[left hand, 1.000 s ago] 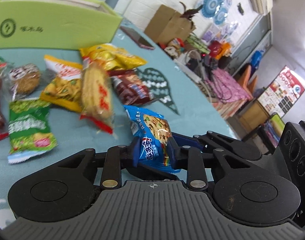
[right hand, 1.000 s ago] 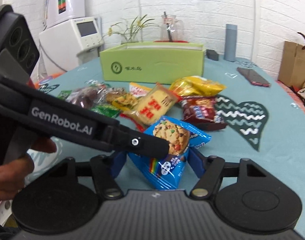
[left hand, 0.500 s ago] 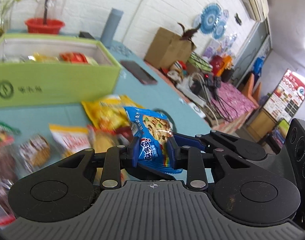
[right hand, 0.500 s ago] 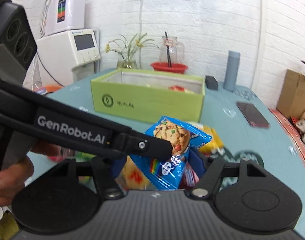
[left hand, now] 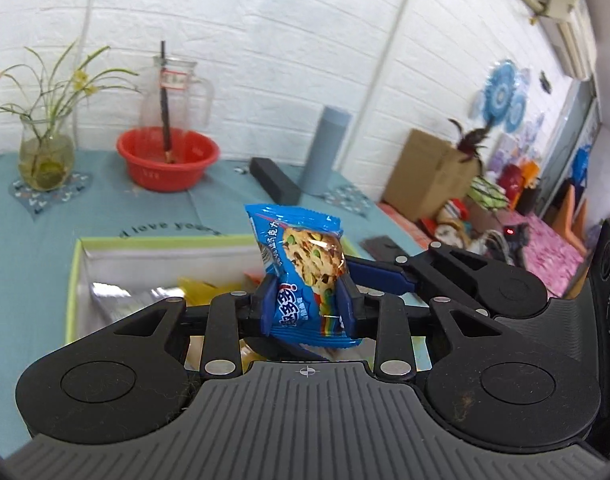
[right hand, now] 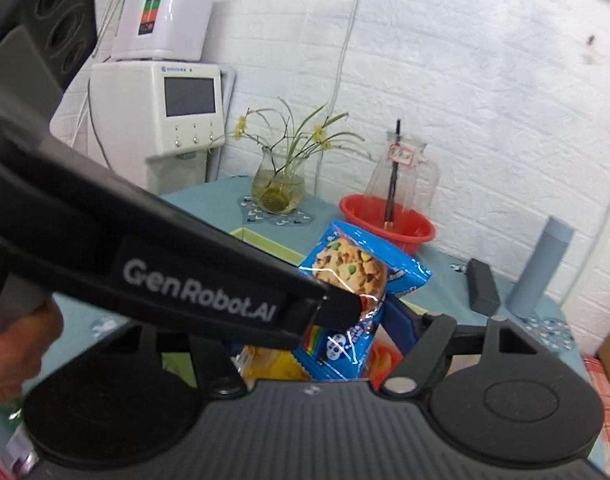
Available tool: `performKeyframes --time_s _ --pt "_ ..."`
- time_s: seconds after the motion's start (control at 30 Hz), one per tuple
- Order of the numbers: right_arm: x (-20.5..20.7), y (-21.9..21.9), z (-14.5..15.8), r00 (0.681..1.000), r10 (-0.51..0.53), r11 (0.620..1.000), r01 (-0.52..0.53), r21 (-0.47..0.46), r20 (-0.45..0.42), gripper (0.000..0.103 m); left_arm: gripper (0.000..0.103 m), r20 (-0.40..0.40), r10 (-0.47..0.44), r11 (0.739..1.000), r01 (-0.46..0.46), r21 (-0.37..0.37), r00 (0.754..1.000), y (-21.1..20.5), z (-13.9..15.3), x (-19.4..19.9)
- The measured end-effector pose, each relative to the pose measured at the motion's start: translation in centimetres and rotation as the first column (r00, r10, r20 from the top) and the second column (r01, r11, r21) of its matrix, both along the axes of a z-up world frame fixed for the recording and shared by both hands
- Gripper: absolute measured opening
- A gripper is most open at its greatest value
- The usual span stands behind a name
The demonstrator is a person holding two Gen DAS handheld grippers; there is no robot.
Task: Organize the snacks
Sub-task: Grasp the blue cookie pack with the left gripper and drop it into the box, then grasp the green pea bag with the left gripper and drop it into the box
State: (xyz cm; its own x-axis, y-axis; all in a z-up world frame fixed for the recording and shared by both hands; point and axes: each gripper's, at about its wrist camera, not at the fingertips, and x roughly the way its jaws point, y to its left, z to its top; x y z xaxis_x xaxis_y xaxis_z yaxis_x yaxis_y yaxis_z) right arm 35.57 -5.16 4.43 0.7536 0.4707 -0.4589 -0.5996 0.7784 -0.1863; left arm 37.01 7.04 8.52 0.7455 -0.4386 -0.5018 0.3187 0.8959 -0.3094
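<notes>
Above the green box, left tongs clamp the cookie packet; right tongs, just widening, flank it

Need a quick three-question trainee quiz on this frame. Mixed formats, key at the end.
1. True or false: the fingers of the left gripper are shut on the blue cookie packet.
2. In the left wrist view, what lies right behind and below the held packet?
A. an open green box with snacks inside
B. a closed cardboard carton
C. a white machine with a screen
3. Short answer: what holds the plant with yellow flowers at the far side of the table?

Key
1. True
2. A
3. A glass vase with water in it
</notes>
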Motion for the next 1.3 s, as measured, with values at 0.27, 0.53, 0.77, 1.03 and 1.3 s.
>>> performKeyframes --time_s 0.27,0.53,0.77,1.03,1.3 --pt "7.1 3.2 -4.5 0.973 0.053 0.997 -0.062 -0.036 -0.223 0.076 0.011 -0.152 0.052 0.998 -0.049 0.027 0.987 2.4 -5.9 6.5" --pt "1.4 -0.5 -1.1 0.992 0.042 0.996 -0.032 0.085 -0.122 0.093 0.057 0.013 0.086 0.996 -0.085 -0.023 0.996 3.4 -1.6 0.9" --pt "-10.8 -5.4 -0.9 0.995 0.048 0.985 -0.032 0.171 -0.092 0.093 0.075 0.139 0.075 0.993 -0.061 -0.104 0.987 3.1 1.1 -10.8" --pt "-21.5 -5.6 -7.9 0.963 0.061 0.989 -0.022 0.147 -0.262 0.093 0.077 -0.070 0.075 0.970 -0.089 -0.228 0.995 1.6 -6.6 -19.9" --pt "-21.6 -3.9 -9.9 0.946 0.096 0.986 -0.047 0.160 -0.310 0.093 0.057 -0.183 0.041 0.979 -0.076 -0.187 0.982 0.8 -9.9 -22.3"
